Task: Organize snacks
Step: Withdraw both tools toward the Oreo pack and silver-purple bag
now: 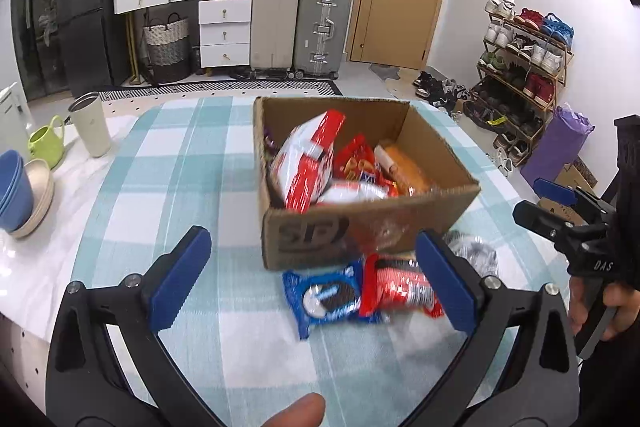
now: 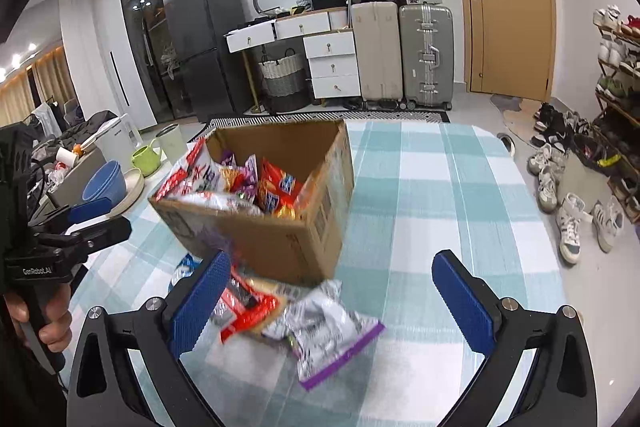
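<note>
Left wrist view: we hold the left gripper (image 1: 314,277) tilted down over the checked tablecloth (image 1: 160,163), jaws spread wide with nothing between the pads. A fingertip (image 1: 298,411) shows at the bottom edge. The cardboard box (image 1: 360,227) stands ahead of the fingers, slightly right of centre, filled with snack packets; a red-and-white packet (image 1: 308,159) leans up at its left side. Just before the box, on the cloth, lie a blue cookie packet (image 1: 324,297) and a red packet (image 1: 400,291), side by side and touching, close inside the right finger. The right gripper (image 1: 548,203) enters from the right edge, also spread, gripped by a hand (image 1: 600,311). Right wrist view: we hold the right gripper (image 2: 332,301) pitched down likewise, jaws fully apart and empty. The box (image 2: 280,247) sits ahead, left of centre, one corner toward us. A silver-and-purple packet (image 2: 328,331) lies on the cloth between the fingers, nearer the left one, touching neither pad; the red packet (image 2: 248,311) lies against the left finger's inner side, contact uncertain through blur. The left gripper (image 2: 96,217) shows at the left edge.
</note>
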`<state>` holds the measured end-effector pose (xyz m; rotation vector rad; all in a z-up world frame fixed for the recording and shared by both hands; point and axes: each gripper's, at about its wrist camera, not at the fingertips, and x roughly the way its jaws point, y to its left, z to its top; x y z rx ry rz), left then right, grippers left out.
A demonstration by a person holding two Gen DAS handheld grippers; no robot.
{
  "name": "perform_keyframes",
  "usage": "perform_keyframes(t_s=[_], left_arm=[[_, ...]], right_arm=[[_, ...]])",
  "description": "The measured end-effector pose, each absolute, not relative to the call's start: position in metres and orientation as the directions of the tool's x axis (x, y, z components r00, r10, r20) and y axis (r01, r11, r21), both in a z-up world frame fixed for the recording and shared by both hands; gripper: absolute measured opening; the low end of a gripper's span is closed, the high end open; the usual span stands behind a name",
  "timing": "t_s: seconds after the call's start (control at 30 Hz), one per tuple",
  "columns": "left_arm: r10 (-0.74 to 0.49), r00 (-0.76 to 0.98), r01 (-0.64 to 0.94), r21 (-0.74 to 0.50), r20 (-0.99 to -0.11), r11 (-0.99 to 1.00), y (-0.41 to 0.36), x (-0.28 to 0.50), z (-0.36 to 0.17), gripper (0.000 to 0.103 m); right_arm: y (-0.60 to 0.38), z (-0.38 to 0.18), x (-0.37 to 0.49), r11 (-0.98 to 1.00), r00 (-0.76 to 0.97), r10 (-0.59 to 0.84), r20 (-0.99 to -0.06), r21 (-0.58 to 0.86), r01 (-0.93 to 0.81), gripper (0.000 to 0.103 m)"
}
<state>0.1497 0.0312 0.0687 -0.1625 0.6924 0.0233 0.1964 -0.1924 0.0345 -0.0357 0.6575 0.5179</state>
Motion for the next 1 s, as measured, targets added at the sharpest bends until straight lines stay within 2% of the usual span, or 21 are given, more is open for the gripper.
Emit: perform_keyframes(t_s=[0.27, 0.4, 0.5, 0.67, 0.87, 1.0], left_arm=[[-0.031, 0.758, -0.085, -0.145, -0.651, 0.986, 0.029, 0.119, 0.038, 0.102], [0.002, 0.738, -0.083, -0.088, -0.675, 0.993, 0.024, 0.121, 0.027, 0.102], [0.0, 0.73, -0.093, -0.1, -0.683, 0.991, 0.028, 0.124, 0.02, 0.102], [-0.007, 0.7, -0.112, -0.12, -0.714, 0.986, 0.033, 0.133, 0.005, 0.102], [-0.015, 0.674, -0.137, -0.145, -0.739, 0.98, 0.044, 0.139, -0.008, 0.102], [-0.019, 0.673, -0.146, -0.158, -0.739, 0.977, 0.05, 0.14, -0.01, 0.102]], right_arm=[[-0.188, 0.001, 0.175, 0.869, 0.653, 0.416, -0.633, 0.065, -0.491, 0.102], [-0.184, -0.02, 0.178, 0.866, 0.619, 0.417, -0.665, 0.085, -0.493, 0.102], [-0.183, -0.03, 0.185, 0.865, 0.591, 0.425, -0.686, 0.116, -0.488, 0.102], [-0.184, -0.033, 0.195, 0.864, 0.556, 0.438, -0.707, 0.161, -0.476, 0.102], [-0.186, -0.029, 0.21, 0.902, 0.562, 0.397, -0.726, 0.197, -0.384, 0.102], [-0.178, -0.031, 0.215, 0.915, 0.569, 0.369, -0.735, 0.179, -0.361, 0.102]])
